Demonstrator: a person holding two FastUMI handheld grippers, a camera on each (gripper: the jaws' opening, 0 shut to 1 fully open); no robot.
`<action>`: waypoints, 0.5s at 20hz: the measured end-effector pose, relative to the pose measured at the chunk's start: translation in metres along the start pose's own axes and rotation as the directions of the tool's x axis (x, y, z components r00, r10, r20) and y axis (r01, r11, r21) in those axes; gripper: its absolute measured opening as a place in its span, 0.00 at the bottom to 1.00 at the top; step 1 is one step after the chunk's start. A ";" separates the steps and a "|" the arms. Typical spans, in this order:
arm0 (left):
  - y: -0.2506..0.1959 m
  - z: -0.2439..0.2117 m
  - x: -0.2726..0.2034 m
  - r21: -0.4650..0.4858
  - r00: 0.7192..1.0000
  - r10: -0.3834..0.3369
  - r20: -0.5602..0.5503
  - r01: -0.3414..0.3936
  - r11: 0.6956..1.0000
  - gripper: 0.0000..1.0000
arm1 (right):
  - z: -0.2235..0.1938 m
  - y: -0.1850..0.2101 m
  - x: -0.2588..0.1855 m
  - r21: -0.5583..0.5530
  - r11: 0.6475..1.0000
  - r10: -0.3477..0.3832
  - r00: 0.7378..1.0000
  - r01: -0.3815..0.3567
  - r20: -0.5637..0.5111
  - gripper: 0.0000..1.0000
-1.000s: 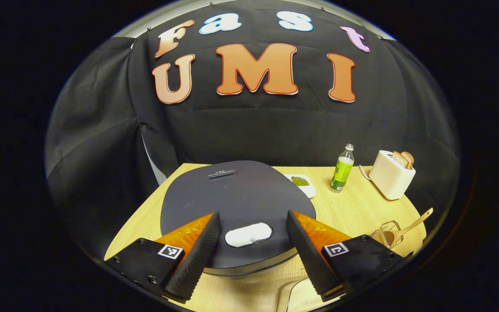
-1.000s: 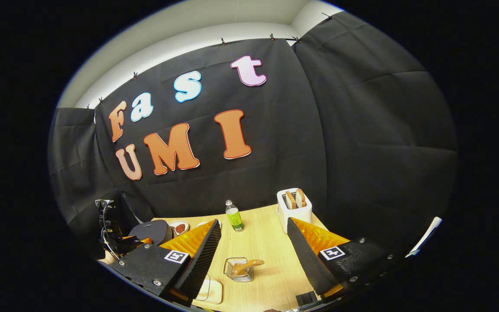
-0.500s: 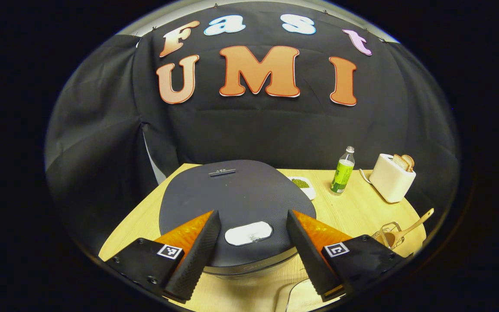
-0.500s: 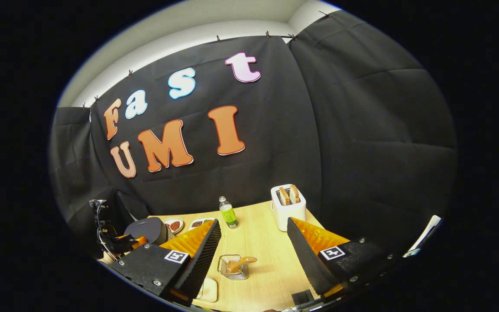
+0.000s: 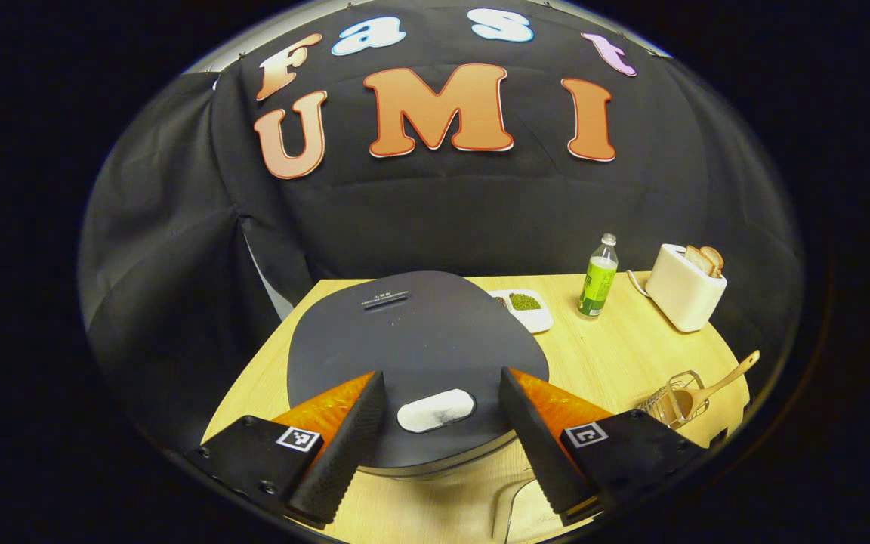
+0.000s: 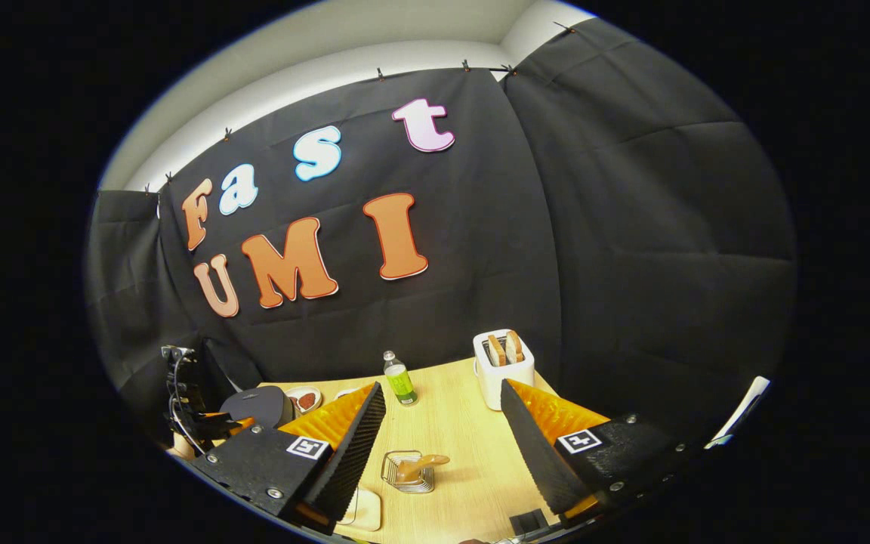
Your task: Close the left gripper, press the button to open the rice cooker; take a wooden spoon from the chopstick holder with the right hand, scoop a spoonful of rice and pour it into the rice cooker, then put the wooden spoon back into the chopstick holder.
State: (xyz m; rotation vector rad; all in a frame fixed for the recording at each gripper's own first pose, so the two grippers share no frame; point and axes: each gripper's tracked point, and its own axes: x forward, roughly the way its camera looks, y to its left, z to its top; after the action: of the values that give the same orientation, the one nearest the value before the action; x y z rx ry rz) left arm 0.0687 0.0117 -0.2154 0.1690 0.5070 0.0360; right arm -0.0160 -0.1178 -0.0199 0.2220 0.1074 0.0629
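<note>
While both tongs gape empty, rice cooker lid closed, table edge near.

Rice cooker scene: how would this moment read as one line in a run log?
left gripper: open, over rice cooker button | lid: shut | right gripper: open, above wooden spoon in chopstick holder

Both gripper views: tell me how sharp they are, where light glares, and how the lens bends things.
Left gripper view: sharp; soft sheen on the rice cooker lid and its pale button; the table edge bows. Right gripper view: also sharp, even light, the wooden spoon and toaster small, the wall curving strongly.
</note>
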 end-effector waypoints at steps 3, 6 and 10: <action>0.003 0.036 -0.022 -0.018 0.998 -0.022 0.058 0.023 1.000 0.94 | 0.001 0.001 0.001 -0.009 1.000 0.005 1.000 -0.005 -0.002 0.94; 0.009 0.086 -0.052 -0.051 0.988 -0.038 0.149 0.046 0.998 0.95 | 0.005 0.002 0.004 -0.016 1.000 0.005 1.000 -0.005 0.007 0.94; 0.022 0.158 -0.097 -0.065 0.956 -0.038 0.290 0.059 0.996 1.00 | 0.014 0.002 0.006 -0.048 0.999 -0.002 1.000 0.003 0.025 0.94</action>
State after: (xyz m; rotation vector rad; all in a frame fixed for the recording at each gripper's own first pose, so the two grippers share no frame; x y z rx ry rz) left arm 0.0608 0.0016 -0.0289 0.0879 0.2172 -0.0182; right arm -0.0086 -0.1189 -0.0063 0.1744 0.0815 0.0602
